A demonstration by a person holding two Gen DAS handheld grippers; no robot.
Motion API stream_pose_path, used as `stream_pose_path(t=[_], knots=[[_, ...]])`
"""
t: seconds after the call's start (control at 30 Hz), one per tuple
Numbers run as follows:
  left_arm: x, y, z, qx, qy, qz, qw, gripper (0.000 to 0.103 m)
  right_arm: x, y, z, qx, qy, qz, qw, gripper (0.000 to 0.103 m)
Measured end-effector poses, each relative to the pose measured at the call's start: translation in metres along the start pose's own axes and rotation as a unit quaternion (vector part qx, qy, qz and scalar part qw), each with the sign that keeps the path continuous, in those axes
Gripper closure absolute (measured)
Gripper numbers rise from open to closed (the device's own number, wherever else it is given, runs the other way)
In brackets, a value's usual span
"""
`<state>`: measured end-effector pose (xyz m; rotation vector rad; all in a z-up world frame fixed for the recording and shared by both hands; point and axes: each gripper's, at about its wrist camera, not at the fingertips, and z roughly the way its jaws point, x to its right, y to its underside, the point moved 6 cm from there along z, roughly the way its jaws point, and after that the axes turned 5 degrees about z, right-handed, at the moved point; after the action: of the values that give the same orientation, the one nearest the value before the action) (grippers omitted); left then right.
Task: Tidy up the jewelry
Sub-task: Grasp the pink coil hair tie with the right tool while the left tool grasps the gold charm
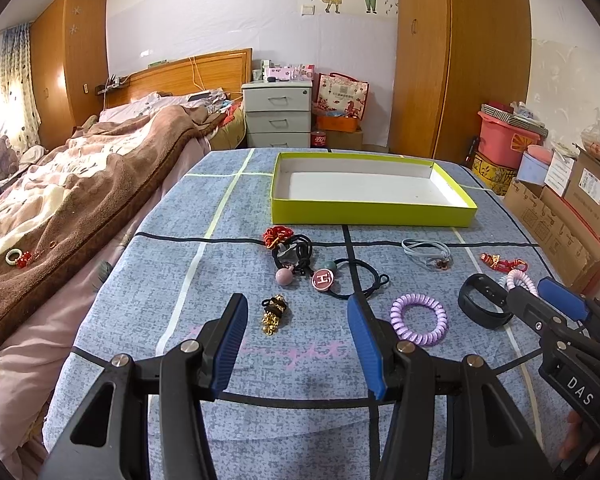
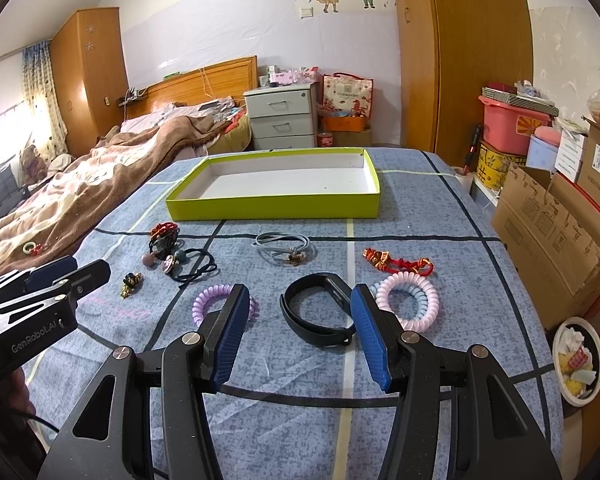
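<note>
the bench [image 2: 420,208] under its blue-grey checked cloth carries an empty lime-green cardboard tray [image 2: 276,207] at the far side, jewelry loose before it. both claws released: right claw [image 2: 300,332] straddles the black rubber wristband [image 2: 320,312]; left claw [image 1: 296,340] nears the small gold-and-black charm [image 1: 275,314]. close squarely on each. the lilac coil hair tie [image 2: 220,304] and pink-blue coil hair tie [image 2: 412,300] crowd the wristband.

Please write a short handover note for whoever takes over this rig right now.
Left gripper: open, empty, above the cloth near the gold charm.
Right gripper: open, empty, fingers either side of the black band.
Green tray: empty, at the far end of the table.
Done: nothing boxed yet.
Left: all pieces lie loose on the cloth, including the purple coil, pink coil, grey tie, red knot and the black ties cluster.
</note>
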<state>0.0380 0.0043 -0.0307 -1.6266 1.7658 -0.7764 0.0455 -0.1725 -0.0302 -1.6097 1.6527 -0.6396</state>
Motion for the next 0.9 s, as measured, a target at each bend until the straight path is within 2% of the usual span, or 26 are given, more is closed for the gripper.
stream_pose_path(t=[0.2, 0.23, 0.3, 0.5, 0.63, 0.7, 0.87, 0.9], knots=[[-0.010, 0.005, 0.013, -0.021, 0.054, -0.015, 0.9982, 0.047, 0.024, -0.006, 0.000, -0.005, -0.004, 0.010, 1.000, 0.049], [-0.013, 0.006, 0.015, -0.025, 0.059, -0.018, 0.9978, 0.046, 0.033, -0.007, 0.001, -0.006, 0.008, 0.014, 1.000, 0.049], [-0.021, 0.007, 0.020, -0.029, 0.060, -0.023, 0.9975, 0.046, 0.049, -0.008, 0.003, -0.007, 0.027, 0.021, 0.999, 0.049], [-0.041, 0.007, 0.033, -0.047, 0.063, -0.042, 0.9960, 0.046, 0.087, -0.012, 0.014, -0.035, 0.045, 0.051, 0.997, 0.049], [-0.050, 0.009, 0.041, -0.060, 0.062, -0.061, 0.9944, 0.046, 0.107, -0.011, 0.030, -0.075, 0.066, 0.064, 0.993, 0.049], [-0.052, 0.010, 0.046, -0.066, 0.053, -0.055, 0.9949, 0.046, 0.112, -0.012, 0.035, -0.083, 0.062, 0.069, 0.992, 0.049], [-0.053, 0.016, 0.058, -0.088, 0.064, -0.061, 0.9922, 0.046, 0.118, -0.009, 0.043, -0.103, 0.047, 0.068, 0.991, 0.050], [-0.053, 0.017, 0.059, -0.091, 0.065, -0.061, 0.9918, 0.046, 0.117, -0.009, 0.044, -0.102, 0.042, 0.067, 0.992, 0.055]])
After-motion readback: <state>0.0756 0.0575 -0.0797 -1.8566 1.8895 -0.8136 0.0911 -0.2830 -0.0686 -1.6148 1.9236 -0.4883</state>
